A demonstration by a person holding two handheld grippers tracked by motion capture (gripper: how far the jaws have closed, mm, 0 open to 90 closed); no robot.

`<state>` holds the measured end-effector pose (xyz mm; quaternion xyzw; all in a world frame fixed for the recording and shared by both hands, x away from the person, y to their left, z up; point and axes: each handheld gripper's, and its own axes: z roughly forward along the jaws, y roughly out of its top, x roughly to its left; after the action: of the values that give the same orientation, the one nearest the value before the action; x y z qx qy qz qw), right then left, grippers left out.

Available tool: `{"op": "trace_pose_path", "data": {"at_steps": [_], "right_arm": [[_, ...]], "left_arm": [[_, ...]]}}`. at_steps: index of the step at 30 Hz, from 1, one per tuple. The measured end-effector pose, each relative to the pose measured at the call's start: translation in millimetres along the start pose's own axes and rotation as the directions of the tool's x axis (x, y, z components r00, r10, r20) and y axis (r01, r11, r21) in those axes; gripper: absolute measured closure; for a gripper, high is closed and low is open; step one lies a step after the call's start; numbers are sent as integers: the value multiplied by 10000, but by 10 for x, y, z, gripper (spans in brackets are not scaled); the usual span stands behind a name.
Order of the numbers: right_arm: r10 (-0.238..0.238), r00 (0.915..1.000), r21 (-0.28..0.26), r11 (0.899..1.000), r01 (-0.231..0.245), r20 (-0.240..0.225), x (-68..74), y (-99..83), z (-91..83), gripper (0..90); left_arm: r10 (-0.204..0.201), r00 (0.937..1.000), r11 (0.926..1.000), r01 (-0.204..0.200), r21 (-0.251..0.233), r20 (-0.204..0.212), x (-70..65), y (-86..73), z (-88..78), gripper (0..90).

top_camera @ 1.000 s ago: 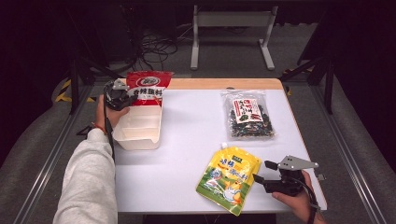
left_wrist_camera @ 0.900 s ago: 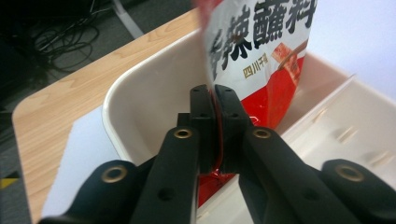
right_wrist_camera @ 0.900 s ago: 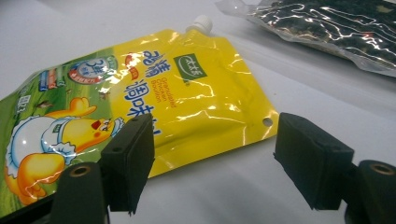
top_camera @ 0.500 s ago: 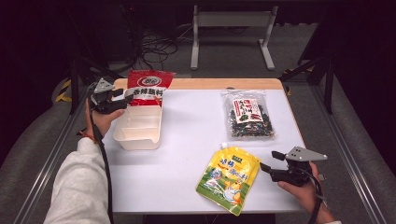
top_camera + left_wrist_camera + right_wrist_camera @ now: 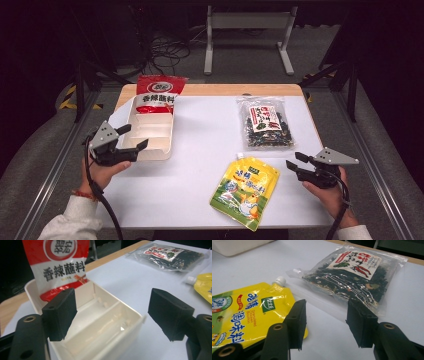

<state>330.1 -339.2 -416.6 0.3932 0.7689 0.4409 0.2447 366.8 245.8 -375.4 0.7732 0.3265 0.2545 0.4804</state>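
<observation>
Both grippers hold nothing. Left gripper [image 5: 134, 139] has drawn back from the red packet [image 5: 159, 92], its jaws just opening, now at the white tray's [image 5: 165, 146] seven o'clock corner. Right gripper [image 5: 294, 167], jaws closing but apart, has edged to three o'clock of the yellow pouch [image 5: 245, 191].

A rectangular white-topped table [image 5: 200, 150] with a light wooden strip along its far edge carries four things. A cream plastic compartment tray [image 5: 150, 131] sits at about ten o'clock, with a red-and-white sauce packet [image 5: 159, 95] propped in its far end. A clear bag of dark dried food [image 5: 265, 122] lies at two o'clock, and a yellow spouted pouch [image 5: 245, 191] lies flat at five o'clock.
</observation>
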Motion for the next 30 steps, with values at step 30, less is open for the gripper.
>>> {"op": "trace_pose_path", "data": {"at_steps": [30], "right_arm": [[258,9973,228,9994,-242,-693,57,-107,42,562]], "left_arm": [[667,9731,9742,-1113,1962,2206,-724,-673,290,185]]}}
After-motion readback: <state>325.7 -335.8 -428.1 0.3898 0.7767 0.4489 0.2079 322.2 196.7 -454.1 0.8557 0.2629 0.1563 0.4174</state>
